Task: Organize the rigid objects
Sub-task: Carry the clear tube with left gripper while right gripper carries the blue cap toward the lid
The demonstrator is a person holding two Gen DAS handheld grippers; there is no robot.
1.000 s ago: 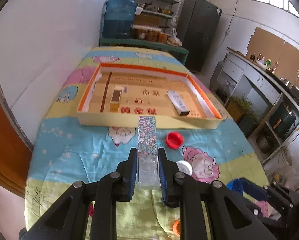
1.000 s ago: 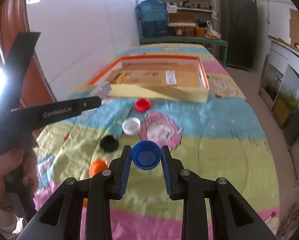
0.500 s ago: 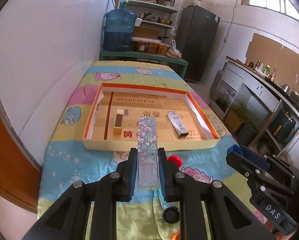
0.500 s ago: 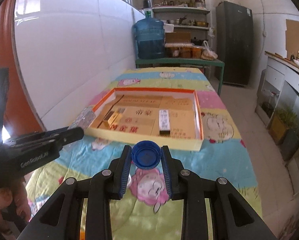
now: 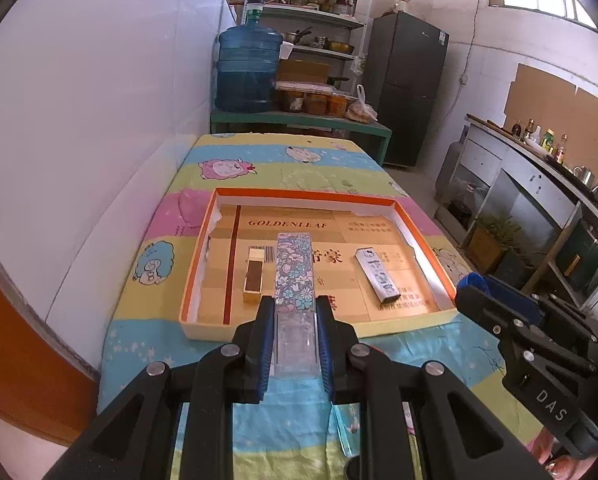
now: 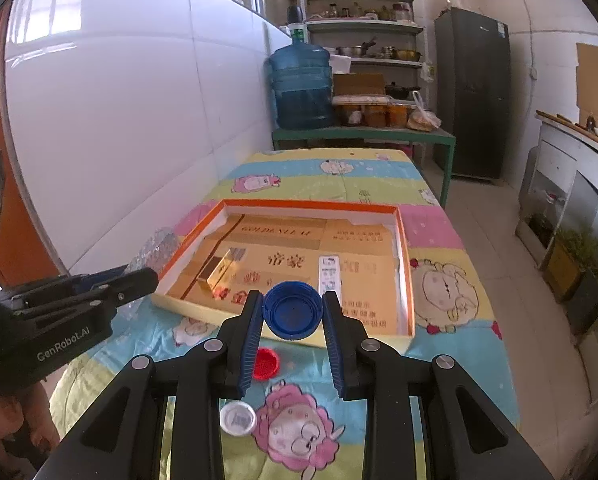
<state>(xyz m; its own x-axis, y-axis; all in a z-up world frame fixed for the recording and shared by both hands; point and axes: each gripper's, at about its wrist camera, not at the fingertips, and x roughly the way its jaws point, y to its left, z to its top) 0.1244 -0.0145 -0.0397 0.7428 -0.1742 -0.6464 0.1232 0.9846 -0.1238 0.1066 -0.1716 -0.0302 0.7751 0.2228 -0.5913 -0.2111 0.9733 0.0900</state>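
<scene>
A: Left view first. My left tongs [image 5: 295, 340] are clenched on the floral box [image 5: 293, 276], a long clear case with a flowered far half. It is held off the surface and points out over the near wall of the orange-rimmed tray [image 5: 427, 248]. In the tray, the gold box [image 5: 254, 276] lies just left of that line and the white box [image 5: 377, 276] lies to the right.

B: And the worry there?

A: I only grip the near end, so the long far end could sag or pivot. If I lower it crooked, I think it would knock the gold box.

B: Right view?

A: My right tongs [image 6: 293, 318] are grasping the blue cap [image 6: 293, 312] by its rim, open side toward the camera, above the tray's near wall. On the patterned cloth [image 6: 451, 380] below, a red cap [image 6: 265, 363] and a white cap [image 6: 238, 420] lie on the near side.

B: Risk?

A: A round rim between flat pads can squirt out. Released early, I expect it would land outside the tray or roll. The two tongs also sit close, so they could bump.
</scene>
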